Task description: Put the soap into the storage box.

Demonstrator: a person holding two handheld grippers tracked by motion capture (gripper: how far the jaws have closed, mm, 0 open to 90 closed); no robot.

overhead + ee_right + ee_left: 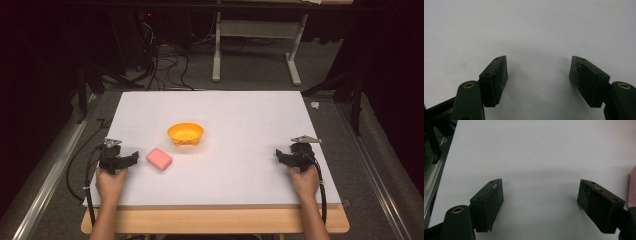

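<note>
White table, pink block just right of spread-jawed left gripper.

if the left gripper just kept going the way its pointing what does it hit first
Probably nothing at first: the left gripper has open jaws with only bare white table ahead. The pink block lies just off its right side, the orange bowl farther right; depth is hard to judge.

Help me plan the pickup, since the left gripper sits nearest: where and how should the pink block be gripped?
Grip the pink block across its two long sides, coming down from above with the left gripper, whose jaws stand open. It lies flat, low and turned at an angle on the table, so probably rotate the jaws to match. The orange bowl behind stands apart.
</note>
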